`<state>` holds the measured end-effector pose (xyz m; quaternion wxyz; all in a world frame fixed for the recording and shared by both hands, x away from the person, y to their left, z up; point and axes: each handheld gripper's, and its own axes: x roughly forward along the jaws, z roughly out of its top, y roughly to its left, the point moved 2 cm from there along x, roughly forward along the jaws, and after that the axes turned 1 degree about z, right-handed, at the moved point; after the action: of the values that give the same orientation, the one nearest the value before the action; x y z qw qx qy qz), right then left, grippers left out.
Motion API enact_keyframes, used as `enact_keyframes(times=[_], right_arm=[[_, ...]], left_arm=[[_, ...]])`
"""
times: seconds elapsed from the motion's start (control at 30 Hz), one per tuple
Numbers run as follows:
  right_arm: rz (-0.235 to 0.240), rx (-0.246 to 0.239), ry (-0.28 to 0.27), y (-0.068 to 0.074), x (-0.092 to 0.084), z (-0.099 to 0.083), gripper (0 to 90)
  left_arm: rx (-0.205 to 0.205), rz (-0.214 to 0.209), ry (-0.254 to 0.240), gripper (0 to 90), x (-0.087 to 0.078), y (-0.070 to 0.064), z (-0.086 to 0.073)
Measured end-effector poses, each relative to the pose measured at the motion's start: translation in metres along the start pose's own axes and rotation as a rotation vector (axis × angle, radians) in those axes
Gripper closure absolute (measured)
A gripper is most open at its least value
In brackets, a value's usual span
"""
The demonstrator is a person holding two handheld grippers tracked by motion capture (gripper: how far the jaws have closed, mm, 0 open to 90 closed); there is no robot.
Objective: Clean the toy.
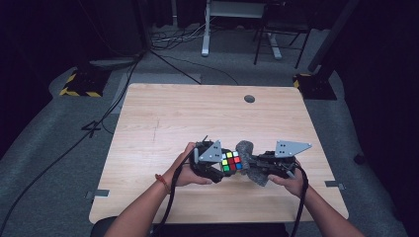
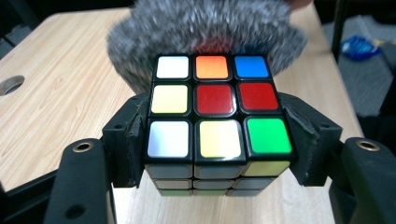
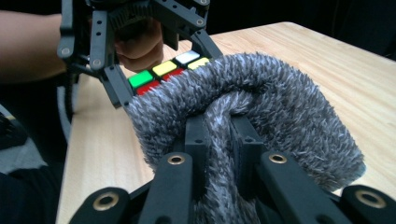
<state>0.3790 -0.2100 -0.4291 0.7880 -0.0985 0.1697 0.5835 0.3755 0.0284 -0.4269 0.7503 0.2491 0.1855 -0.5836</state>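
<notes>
Just above the wooden table (image 1: 197, 108), near its front edge, my left gripper (image 1: 223, 166) is shut on a scrambled Rubik's cube (image 1: 231, 161). In the left gripper view its jaws clamp the cube (image 2: 215, 100) on two opposite sides, at the layer nearest the camera. My right gripper (image 1: 258, 165) is shut on a grey fuzzy cloth (image 1: 247, 148). The cloth (image 3: 280, 98) bunches between the jaws in the right gripper view. It presses against the cube's far side (image 3: 163, 70), and its fluff (image 2: 205, 28) rises behind the cube.
A round cable hole (image 1: 249, 98) sits near the table's far edge. Beyond the table, cables (image 1: 173, 39) run over the grey floor. White desk legs (image 1: 205, 29) and a dark chair frame (image 1: 276, 34) stand there. Yellow-black striped bases (image 1: 79, 84) flank the far corners.
</notes>
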Motion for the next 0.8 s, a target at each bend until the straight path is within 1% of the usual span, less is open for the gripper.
enact_keyframes(times=[0.07, 0.1, 0.13, 0.2, 0.23, 0.27, 0.3, 0.37, 0.4, 0.43, 0.47, 0.57, 0.63, 0.67, 0.7, 0.77, 0.8], right_arm=[[-0.003, -0.003, -0.004, 0.001, -0.001, 0.001, 80.4], [-0.005, -0.005, -0.003, 0.001, -0.001, 0.001, 80.4], [0.002, -0.003, -0.006, 0.001, -0.001, 0.002, 80.4], [-0.003, -0.008, -0.008, 0.001, 0.000, 0.001, 80.4], [-0.002, -0.001, -0.011, 0.000, -0.001, 0.001, 80.4], [-0.004, 0.004, -0.015, -0.001, -0.001, 0.001, 80.4], [-0.008, 0.004, -0.006, -0.002, -0.002, 0.001, 80.4], [-0.014, 0.010, 0.025, -0.004, 0.000, -0.001, 80.3], [-0.022, 0.004, 0.049, -0.004, 0.002, -0.003, 80.3], [-0.027, -0.003, 0.077, -0.004, 0.004, -0.005, 80.3], [-0.032, -0.002, 0.099, -0.004, 0.007, -0.008, 80.3], [-0.016, 0.006, 0.131, -0.006, 0.012, -0.011, 80.3], [-0.011, 0.015, 0.121, -0.004, 0.013, -0.010, 80.4], [-0.019, 0.011, 0.111, -0.001, 0.013, -0.009, 80.5], [-0.035, 0.000, 0.114, 0.001, 0.013, -0.007, 80.6], [-0.046, -0.007, 0.099, 0.004, 0.013, -0.004, 80.8], [-0.048, -0.006, 0.092, 0.004, 0.013, -0.003, 80.8]], left_arm=[[0.004, 0.008, 0.008, 33.4, 0.002, -0.001, 0.000], [0.016, 0.009, 0.020, 33.5, 0.003, -0.001, 0.000], [0.021, 0.018, 0.022, 33.6, 0.003, -0.002, 0.000], [0.026, 0.039, 0.005, 33.8, 0.002, -0.003, 0.001], [0.029, 0.058, -0.013, 33.9, 0.000, -0.003, 0.001], [0.024, 0.057, -0.022, 33.9, -0.002, -0.003, 0.002], [0.021, 0.048, -0.037, 33.9, -0.003, -0.003, 0.003], [0.021, 0.047, -0.060, 34.0, -0.006, -0.002, 0.005], [0.021, 0.046, -0.062, 33.9, -0.007, -0.002, 0.006], [0.029, 0.050, -0.065, 34.0, -0.008, -0.002, 0.006], [0.023, 0.046, -0.065, 33.9, -0.009, -0.002, 0.006], [0.021, 0.045, -0.066, 33.9, -0.009, -0.002, 0.005], [0.012, 0.038, -0.070, 33.7, -0.007, -0.002, 0.003], [0.008, 0.037, -0.070, 33.6, -0.006, -0.001, 0.003], [-0.004, 0.029, -0.072, 33.5, -0.006, 0.000, 0.002], [-0.011, 0.028, -0.088, 33.3, -0.007, 0.001, 0.002], [-0.005, 0.034, -0.084, 33.4, -0.008, 0.002, 0.003]])
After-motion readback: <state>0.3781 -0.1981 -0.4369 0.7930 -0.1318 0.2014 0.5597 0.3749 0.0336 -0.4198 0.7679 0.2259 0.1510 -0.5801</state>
